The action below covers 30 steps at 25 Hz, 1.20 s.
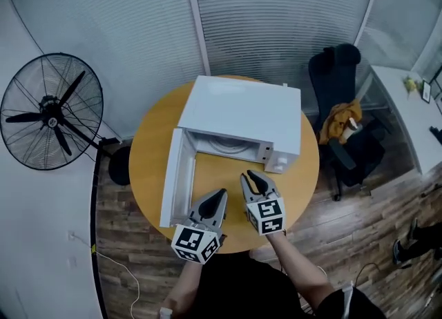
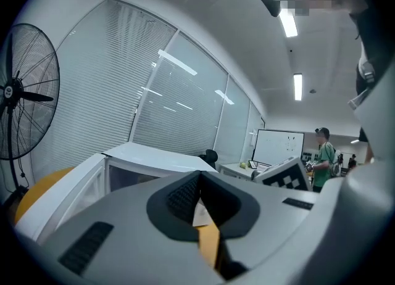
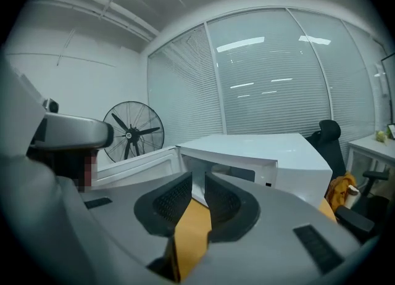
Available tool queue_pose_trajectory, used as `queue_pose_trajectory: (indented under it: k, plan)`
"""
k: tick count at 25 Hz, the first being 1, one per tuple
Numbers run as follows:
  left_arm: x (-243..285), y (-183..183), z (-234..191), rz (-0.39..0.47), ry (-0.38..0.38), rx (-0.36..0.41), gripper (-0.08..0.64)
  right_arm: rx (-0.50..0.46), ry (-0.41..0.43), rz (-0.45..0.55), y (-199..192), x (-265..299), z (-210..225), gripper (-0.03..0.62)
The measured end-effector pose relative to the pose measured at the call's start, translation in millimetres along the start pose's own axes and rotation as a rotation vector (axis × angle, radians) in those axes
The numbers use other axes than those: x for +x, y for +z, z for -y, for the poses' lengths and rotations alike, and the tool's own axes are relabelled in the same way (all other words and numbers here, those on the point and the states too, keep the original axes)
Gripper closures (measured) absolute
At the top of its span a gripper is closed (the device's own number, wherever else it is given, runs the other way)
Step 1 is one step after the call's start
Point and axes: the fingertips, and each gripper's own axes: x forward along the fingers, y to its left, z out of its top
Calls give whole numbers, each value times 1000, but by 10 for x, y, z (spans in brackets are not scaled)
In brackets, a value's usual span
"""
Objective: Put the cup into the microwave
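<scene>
No cup shows in any view. The white microwave [image 1: 242, 114] stands on the round wooden table [image 1: 148, 166], its door [image 1: 176, 176] swung open to the left and the glass turntable bare inside. My left gripper [image 1: 215, 199] hovers over the table's front edge, just before the open door, its fingertips touching and nothing held. My right gripper [image 1: 254, 179] is beside it, nearer the oven's mouth, jaws a narrow gap apart and empty. From the left gripper view the jaws [image 2: 199, 182] meet in front of the microwave [image 2: 154, 160]. The right gripper [image 3: 199, 194] points at the open cavity [image 3: 234, 173].
A black standing fan [image 1: 52, 112] is left of the table. A black office chair [image 1: 338, 103] with an orange cloth stands to the right, beside a white desk [image 1: 407, 110]. Glass walls with blinds close the back. A person [image 2: 324, 154] stands far off.
</scene>
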Motion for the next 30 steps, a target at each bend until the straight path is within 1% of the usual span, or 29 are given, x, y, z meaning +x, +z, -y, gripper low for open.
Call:
queue_pose_trajectory:
  k: [7,12,18,22,25,30]
  plan:
    - [-8,95,64,14,-9,4,565,-21,81,25,268,-380,-160,525]
    - [-118,165,74,17,-12,4,565,-57,129,63,454,-655,-314,531]
    - [-195,238,14,22,-10,11,565,-49,152,128,727,-916,-360,546]
    - [-244,318,-26,39,-10,9,565,-41,145,165,839,-1000,-344,565]
    - [-253,363,-37,46,-13,14,565,-41,146,165,872,-1032,-323,574]
    - [-270,386,-36,43,-18,18,565,1,167,149,806,-1021,-352,583]
